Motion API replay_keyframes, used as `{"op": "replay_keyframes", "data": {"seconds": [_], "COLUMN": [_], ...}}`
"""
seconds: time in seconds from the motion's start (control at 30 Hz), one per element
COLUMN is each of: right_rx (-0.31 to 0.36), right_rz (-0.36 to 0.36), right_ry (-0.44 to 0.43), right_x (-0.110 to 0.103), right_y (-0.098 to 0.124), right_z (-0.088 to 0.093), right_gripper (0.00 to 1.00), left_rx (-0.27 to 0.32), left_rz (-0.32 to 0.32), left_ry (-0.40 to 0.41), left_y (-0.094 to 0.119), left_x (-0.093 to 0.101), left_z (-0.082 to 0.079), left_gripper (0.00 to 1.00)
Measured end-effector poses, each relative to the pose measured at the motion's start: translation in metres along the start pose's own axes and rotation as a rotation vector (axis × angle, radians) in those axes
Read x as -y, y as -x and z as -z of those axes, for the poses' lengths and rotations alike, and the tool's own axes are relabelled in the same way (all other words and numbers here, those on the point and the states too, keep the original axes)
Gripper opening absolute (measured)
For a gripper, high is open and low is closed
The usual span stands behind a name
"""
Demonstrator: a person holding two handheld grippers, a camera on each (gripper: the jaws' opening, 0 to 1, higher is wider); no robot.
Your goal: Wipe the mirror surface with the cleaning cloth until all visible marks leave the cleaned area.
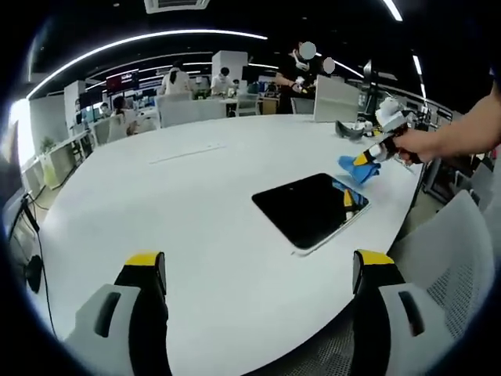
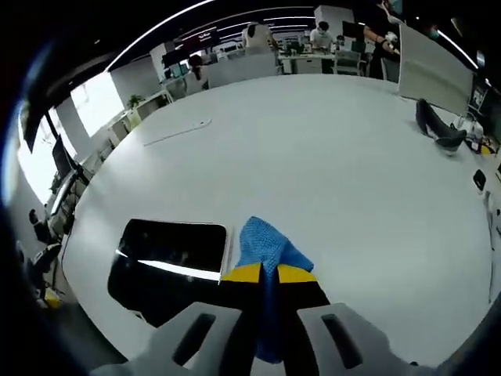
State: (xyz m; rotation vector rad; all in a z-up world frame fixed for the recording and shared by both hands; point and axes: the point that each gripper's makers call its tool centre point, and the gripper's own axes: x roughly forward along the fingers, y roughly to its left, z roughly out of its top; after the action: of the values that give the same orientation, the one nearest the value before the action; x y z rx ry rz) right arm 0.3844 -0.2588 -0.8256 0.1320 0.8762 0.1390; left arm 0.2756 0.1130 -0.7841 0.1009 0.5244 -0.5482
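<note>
The mirror (image 1: pixel 313 208) is lying flat near the edge of the white tabletop (image 1: pixel 196 196), not yet being wiped; the right claw (image 2: pixel 270 273) is gripping the blue cleaning cloth (image 2: pixel 266 247) just beside it, needing to carry it across onto the glass; the left claw (image 1: pixel 258 270) is hanging open, well apart.

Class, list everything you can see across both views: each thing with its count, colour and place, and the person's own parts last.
Mirror: one, dark reflective, white rim, flat on the table.
Cleaning cloth: one, blue, held beside the mirror's edge.
Table: one, white, large, rounded.
Chair: one, white mesh, at the table's edge.
People: several, at desks in the background.
Ceiling lights: long white strips overhead.
Left tool: yellow-tipped, open, above the table.
Right tool: yellow-tipped, shut on the cloth.
Hand: one, holding the right tool.
</note>
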Motion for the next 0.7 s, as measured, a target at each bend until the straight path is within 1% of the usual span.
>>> {"op": "replay_keyframes", "data": {"seconds": [0.03, 0.13, 0.27, 0.3, 0.33, 0.4, 0.5, 0.57, 0.6, 0.63, 0.7], "right_rx": [0.004, 0.021, 0.005, -0.003, -0.010, -0.030, -0.064, -0.084, -0.094, -0.093, -0.092], "right_rz": [0.002, -0.014, -0.029, -0.031, -0.033, -0.036, -0.035, -0.016, -0.011, -0.013, -0.011], "right_ry": [-0.003, -0.016, 0.005, 0.007, 0.010, 0.014, 0.018, 0.047, 0.049, 0.045, 0.042], "right_x": [-0.001, -0.009, -0.024, -0.029, -0.033, -0.042, -0.048, -0.047, -0.046, -0.049, -0.052], "right_y": [0.003, 0.004, -0.006, -0.010, -0.013, -0.020, -0.032, -0.042, -0.046, -0.050, -0.055], "right_z": [-0.005, -0.018, -0.023, -0.023, -0.023, -0.019, -0.012, -0.006, -0.003, -0.001, 0.000], "right_gripper": [0.00, 0.00, 0.00, 0.00, 0.00, 0.00, 0.00, 0.00, 0.00, 0.00, 0.00], "left_rx": [0.011, 0.016, 0.010, 0.009, 0.010, 0.028, 0.004, -0.004, -0.015, -0.042, -0.039], "left_rz": [0.010, 0.013, 0.005, -0.002, -0.029, -0.058, -0.025, -0.013, -0.010, -0.009, 0.000], "left_ry": [-0.009, -0.006, -0.001, 0.001, -0.008, -0.051, -0.064, -0.058, -0.051, -0.046, -0.043], "left_y": [0.000, 0.002, 0.002, 0.002, 0.002, 0.002, 0.000, 0.000, 0.000, 0.001, 0.001], "left_x": [0.003, 0.004, 0.002, 0.001, -0.003, -0.006, 0.003, 0.003, 0.003, 0.001, 0.003], "left_z": [-0.001, -0.003, -0.001, 0.000, 0.000, -0.003, 0.001, 0.003, 0.005, 0.009, 0.008], "left_gripper": [0.99, 0.99, 0.99, 0.99, 0.99, 0.99, 0.99, 0.99, 0.98, 0.97, 0.94]}}
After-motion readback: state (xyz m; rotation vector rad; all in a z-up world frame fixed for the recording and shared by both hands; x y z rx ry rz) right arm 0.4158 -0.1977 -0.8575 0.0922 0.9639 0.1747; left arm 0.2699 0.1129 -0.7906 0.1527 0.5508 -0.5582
